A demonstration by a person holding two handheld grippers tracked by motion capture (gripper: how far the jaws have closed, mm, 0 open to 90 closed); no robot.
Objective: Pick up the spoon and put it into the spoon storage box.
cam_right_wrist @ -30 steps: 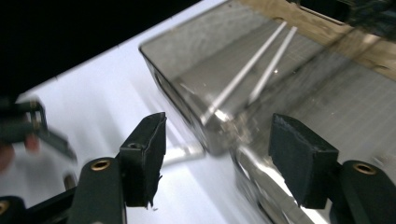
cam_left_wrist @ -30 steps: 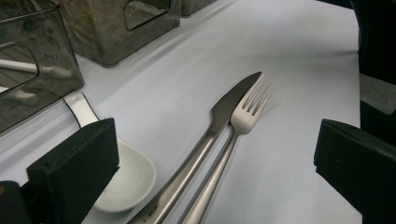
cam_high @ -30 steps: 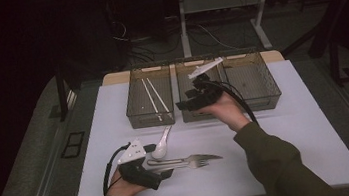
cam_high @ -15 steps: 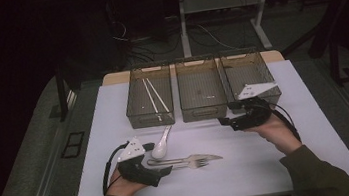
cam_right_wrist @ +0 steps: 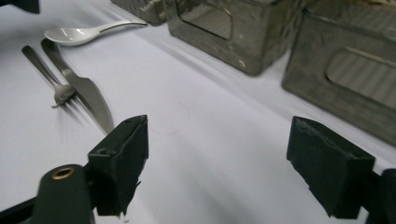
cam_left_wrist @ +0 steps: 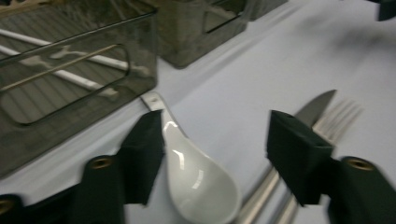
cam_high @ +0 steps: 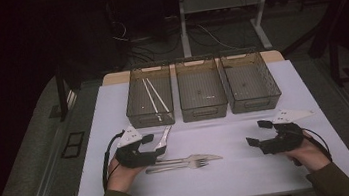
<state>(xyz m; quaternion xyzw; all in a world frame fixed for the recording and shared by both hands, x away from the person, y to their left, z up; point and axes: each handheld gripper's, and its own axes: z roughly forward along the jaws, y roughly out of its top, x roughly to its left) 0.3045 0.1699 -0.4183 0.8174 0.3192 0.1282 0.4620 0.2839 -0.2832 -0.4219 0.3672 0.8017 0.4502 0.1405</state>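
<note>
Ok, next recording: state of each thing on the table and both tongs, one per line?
Left tongs: jaws just been closing around the spoon, pads not yet pressing.
Right tongs: open, nothing between the jaws, just been opening.
Spoon: white, lying on the table, bowl up.
Knife: flat on the table.
Fork: flat beside the knife.
Left bin: holds chopsticks.
Middle bin: looks empty.
Right bin: looks empty.

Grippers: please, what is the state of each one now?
Left gripper: closing around the spoon, fingers not pressing it yet.
Right gripper: open, holding nothing, just been opening.
</note>
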